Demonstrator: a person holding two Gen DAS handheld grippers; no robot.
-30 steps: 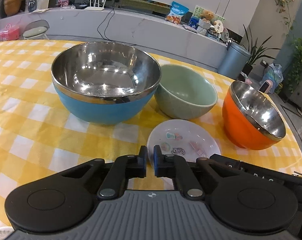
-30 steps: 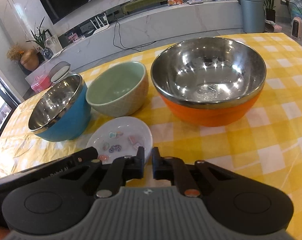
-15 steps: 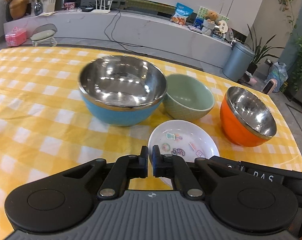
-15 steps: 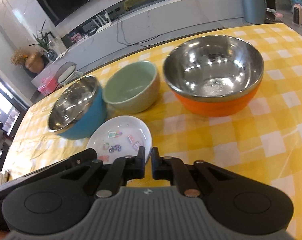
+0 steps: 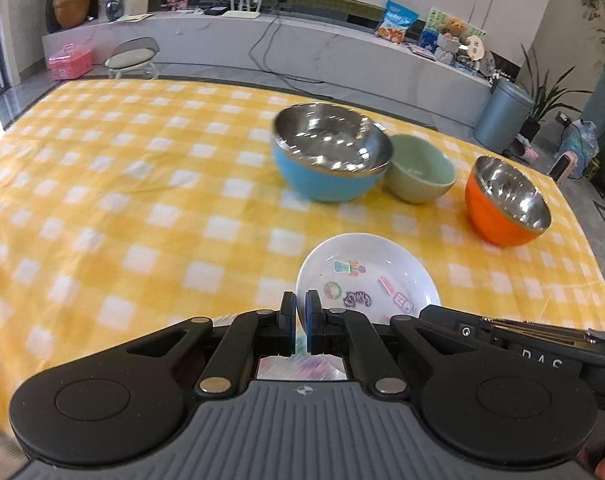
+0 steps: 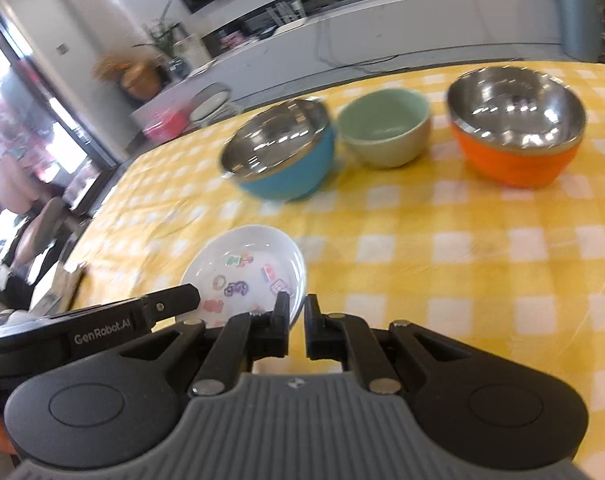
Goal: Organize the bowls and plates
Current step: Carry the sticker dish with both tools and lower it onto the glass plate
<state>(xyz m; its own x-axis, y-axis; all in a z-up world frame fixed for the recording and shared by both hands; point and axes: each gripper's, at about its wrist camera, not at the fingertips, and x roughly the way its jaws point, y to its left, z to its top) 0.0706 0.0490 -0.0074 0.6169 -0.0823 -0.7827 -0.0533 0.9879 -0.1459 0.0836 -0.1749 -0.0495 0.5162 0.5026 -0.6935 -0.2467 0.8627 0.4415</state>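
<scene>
A small white plate (image 5: pixel 366 268) with cartoon stickers is held over the yellow checked tablecloth (image 5: pixel 142 200). My left gripper (image 5: pixel 300 316) is shut on its near left rim. My right gripper (image 6: pixel 296 316) is shut on the right rim of the plate (image 6: pixel 246 264). Farther back stand a blue steel-lined bowl (image 5: pixel 322 180), a pale green bowl (image 5: pixel 420 176) touching it, and an orange steel-lined bowl (image 5: pixel 498 220) apart on the right. The right wrist view shows the same row: blue bowl (image 6: pixel 290 176), green bowl (image 6: pixel 382 136), orange bowl (image 6: pixel 514 156).
The tablecloth's left half (image 5: pixel 82 160) lies bare in the left wrist view. Small items (image 6: pixel 58 288) sit at the table's left edge. Beyond the table are a stool (image 5: pixel 132 58), a grey bin (image 5: pixel 502 112) and a long counter. A person (image 6: pixel 18 188) is at the far left.
Both grippers rose and drew back from the bowls, carrying the white plate along. The three bowls now look smaller and farther away. Both stayed shut on the plate.
</scene>
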